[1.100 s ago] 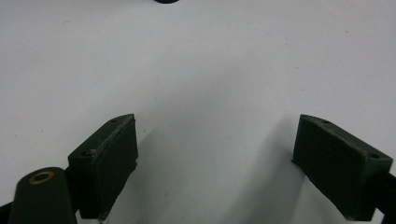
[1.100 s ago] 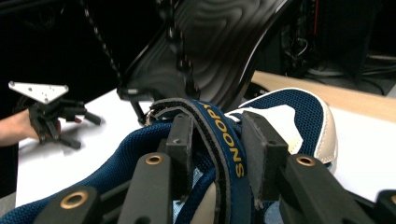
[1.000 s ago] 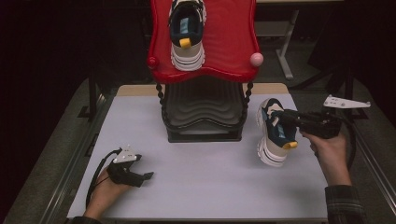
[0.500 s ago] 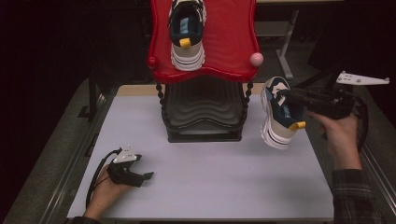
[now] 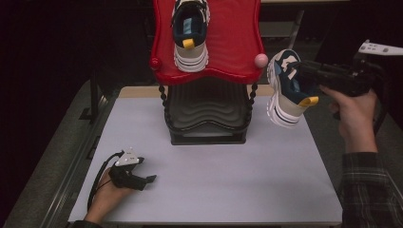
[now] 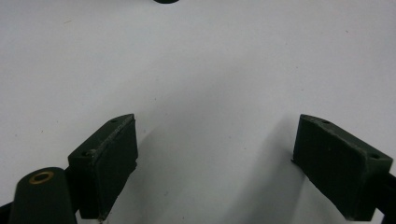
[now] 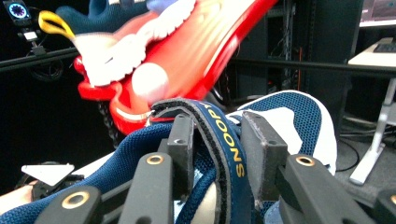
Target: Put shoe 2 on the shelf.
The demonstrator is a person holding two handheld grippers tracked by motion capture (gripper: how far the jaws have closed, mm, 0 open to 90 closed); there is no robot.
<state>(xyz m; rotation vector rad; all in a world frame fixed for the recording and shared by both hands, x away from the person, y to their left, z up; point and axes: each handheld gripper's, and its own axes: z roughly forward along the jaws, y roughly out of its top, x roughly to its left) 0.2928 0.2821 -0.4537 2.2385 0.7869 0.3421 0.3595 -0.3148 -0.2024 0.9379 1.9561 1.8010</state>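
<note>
Count on inspection: two sneakers, one (image 5: 190,33) resting on the red upper shelf (image 5: 233,42) and one (image 5: 287,90) held in the air beside it. One two-tier rack, comprising that one red shelf and one black lower shelf (image 5: 206,111). Two round knobs on the red shelf's front corners, one red (image 5: 155,63) and one pink (image 5: 261,60); two handheld grippers, left (image 5: 142,179) and right (image 5: 297,71).
</note>
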